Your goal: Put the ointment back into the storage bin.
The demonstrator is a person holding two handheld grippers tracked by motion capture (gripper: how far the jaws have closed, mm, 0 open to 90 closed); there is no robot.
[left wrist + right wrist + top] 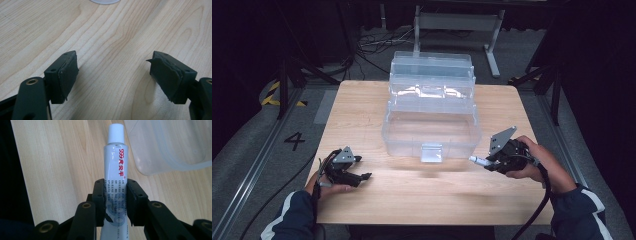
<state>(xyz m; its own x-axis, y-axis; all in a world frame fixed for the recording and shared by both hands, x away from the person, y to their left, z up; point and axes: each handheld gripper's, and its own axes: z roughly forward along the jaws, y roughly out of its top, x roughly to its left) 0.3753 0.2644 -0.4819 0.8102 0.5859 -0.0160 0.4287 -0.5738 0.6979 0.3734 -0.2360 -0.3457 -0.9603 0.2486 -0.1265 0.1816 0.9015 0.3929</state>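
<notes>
White and capped, one ointment tube (476, 160) is sticking out of the right hand-held gripper (484, 162) at the lower right of the high view, its long axis lying nearly level and its cap pointing toward the frame's left, just below the front wall of the single clear plastic box (432, 112) that is standing open in the middle of the wooden surface (412, 195). At the lower left, the left hand-held gripper (364, 176) is resting low over the wood, well apart from the box.

Moving to the left gripper view, the two jaws are standing wide apart, released, with bare wood grain (112, 50) lying between them.

Moving to the right gripper view, the two jaws are clenching the tube (116, 170) by its lower half, grasping it on both sides. Its long axis is running straight up the frame, the ribbed white cap (117, 133) pointing at the top edge, red lettering running along its length. A rounded corner of the clear box (170, 147) is sitting at the upper right.
</notes>
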